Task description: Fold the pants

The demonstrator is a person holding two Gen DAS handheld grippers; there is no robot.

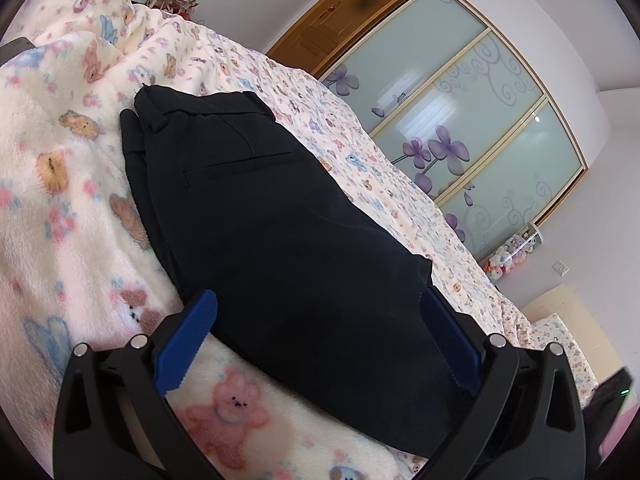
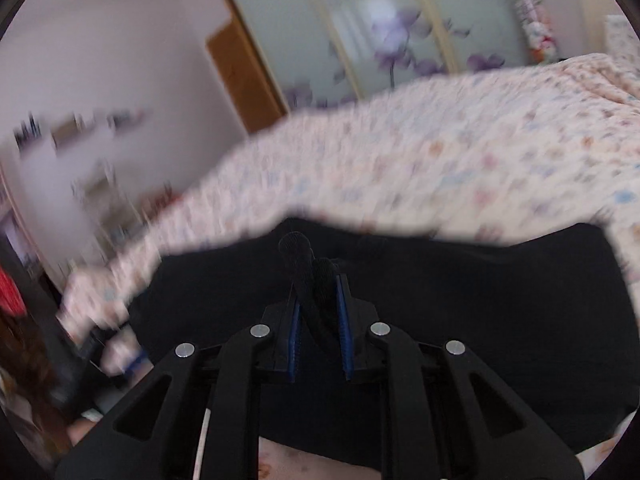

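Two grippers: the right gripper (image 2: pixel 319 280) pinches a bunched fold of the dark pants (image 1: pixel 280 220), which lie on the bed (image 1: pixel 400 184); the left gripper (image 1: pixel 320 308), fingers spread, straddles them toward 12 o'clock, unpinned (a fast carry could drag and skew the stack).

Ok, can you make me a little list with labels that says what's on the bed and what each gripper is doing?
surface: bed with teddy-bear blanket
garment: dark pants, waistband at the far end, back pocket up
left gripper: open, fingers on either side of the pants
right gripper: shut on a bunched fold of the pants
background: sliding wardrobe doors with purple flowers
right view: blurred
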